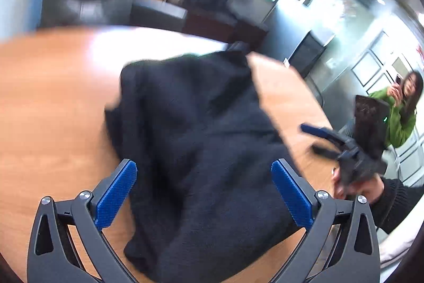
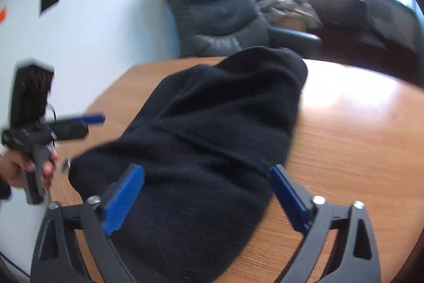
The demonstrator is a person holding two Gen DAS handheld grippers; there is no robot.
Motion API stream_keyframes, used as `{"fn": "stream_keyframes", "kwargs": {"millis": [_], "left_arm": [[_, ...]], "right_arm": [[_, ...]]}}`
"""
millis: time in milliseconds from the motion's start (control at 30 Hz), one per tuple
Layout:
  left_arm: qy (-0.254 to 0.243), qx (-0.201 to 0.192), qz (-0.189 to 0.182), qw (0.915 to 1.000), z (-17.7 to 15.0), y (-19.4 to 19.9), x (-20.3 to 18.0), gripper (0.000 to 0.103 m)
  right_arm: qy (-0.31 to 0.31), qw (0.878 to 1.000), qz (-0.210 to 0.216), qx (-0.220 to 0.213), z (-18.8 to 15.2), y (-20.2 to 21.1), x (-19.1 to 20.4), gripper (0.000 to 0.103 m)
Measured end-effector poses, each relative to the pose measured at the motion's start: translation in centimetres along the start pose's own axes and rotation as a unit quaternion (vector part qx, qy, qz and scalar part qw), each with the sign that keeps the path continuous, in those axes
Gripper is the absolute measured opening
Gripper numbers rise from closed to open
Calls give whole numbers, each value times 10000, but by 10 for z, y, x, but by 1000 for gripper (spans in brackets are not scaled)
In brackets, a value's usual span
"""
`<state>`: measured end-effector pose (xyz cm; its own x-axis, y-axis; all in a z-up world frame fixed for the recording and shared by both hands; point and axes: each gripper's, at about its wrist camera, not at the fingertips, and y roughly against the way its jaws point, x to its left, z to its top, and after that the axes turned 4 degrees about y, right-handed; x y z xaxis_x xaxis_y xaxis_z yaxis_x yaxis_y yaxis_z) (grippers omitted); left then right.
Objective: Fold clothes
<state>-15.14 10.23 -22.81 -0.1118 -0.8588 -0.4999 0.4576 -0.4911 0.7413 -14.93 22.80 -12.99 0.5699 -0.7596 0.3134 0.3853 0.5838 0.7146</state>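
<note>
A black knit garment [image 1: 201, 145] lies bunched on a round wooden table [image 1: 53, 102]. It also shows in the right wrist view [image 2: 212, 134]. My left gripper [image 1: 204, 192] is open, its blue pads on either side of the garment's near part, above it. My right gripper [image 2: 206, 198] is open too, hovering over the garment's near end. The right gripper shows from the side in the left wrist view [image 1: 341, 145], at the table's right edge. The left gripper shows in the right wrist view [image 2: 66, 126], left of the garment. Both views are blurred.
The table [image 2: 357, 139] has bare wood on both sides of the garment. A dark leather armchair [image 2: 217, 9] stands behind it. A person in a green top [image 1: 397, 113] sits to the right beyond the table edge, behind a dark device.
</note>
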Motion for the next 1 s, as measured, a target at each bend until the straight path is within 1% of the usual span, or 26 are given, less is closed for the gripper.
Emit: {"fn": "stream_keyframes", "kwargs": {"millis": [33,67,100,133,167,200,267,300,367,433,467,500,600,633,667,700,733,767,800,833,867,933,1000], "left_arm": [[217,292,53,9993,1,-11,21,103],[371,476,155,9981,2,-21,30,103],[588,638,-37,9962,-3,-29,45,103],[800,796,-228,9933,-8,-38,59,103],[870,832,-374,9920,-10,-40,65,103],[897,884,-595,9902,-11,-45,69,103],[946,1022,-917,9860,-11,-53,75,103],[853,1018,-975,9863,-10,-54,75,103],[790,1098,-1221,9833,-7,-55,80,103],[855,1154,-1467,9787,-4,-57,84,103],[881,1180,-1525,9773,-3,-59,84,103],[938,1226,-1563,9756,-2,-61,82,103],[926,1351,-1534,9745,5,-69,74,102],[941,1380,-1551,9737,5,-68,75,102],[955,1408,-1569,9728,5,-66,75,101],[971,1438,-1586,9720,5,-65,75,95],[1018,1480,-1604,9706,5,-70,80,85],[1065,1467,-1646,9695,5,-68,83,82],[1110,1453,-1688,9685,5,-66,86,75],[1057,1395,-1698,9698,6,-60,86,69],[1004,1337,-1708,9710,6,-54,86,67],[968,1245,-1708,9726,6,-38,88,62],[933,1109,-1696,9748,10,-16,93,61]], "right_arm": [[-271,9996,101,42,1,3,-15,102],[-542,9983,203,84,2,6,-30,102],[-782,9963,320,152,2,8,-44,102],[-842,9943,539,381,-1,-1,-51,102],[-900,9912,757,610,-3,-9,-58,102],[-940,9873,970,833,-6,-17,-65,102],[-812,9802,1338,1210,-6,-40,-66,102],[-803,9766,1506,1306,-7,-49,-66,103],[-1007,9692,1828,1307,-14,-57,-65,103],[-1010,9687,1912,1215,-14,-65,-62,103],[-1011,9685,1954,1169,-14,-69,-61,103],[-1013,9684,1982,1121,-14,-73,-59,103],[-1116,9719,1818,994,-14,-76,-52,103],[-1053,9742,1698,1051,-13,-76,-48,103],[-989,9762,1577,1108,-11,-76,-45,100],[-935,9778,1467,1164,-10,-76,-42,95],[-940,9778,1427,1215,-10,-77,-40,88],[-951,9778,1388,1250,-11,-77,-38,80],[-982,9787,1350,1193,-11,-74,-36,76],[-915,9811,1281,1122,-10,-71,-30,68],[-847,9834,1212,1050,-8,-67,-24,63],[-707,9875,1079,905,-6,-61,-11,59],[-515,9907,1012,750,1,-54,6,57]]}}
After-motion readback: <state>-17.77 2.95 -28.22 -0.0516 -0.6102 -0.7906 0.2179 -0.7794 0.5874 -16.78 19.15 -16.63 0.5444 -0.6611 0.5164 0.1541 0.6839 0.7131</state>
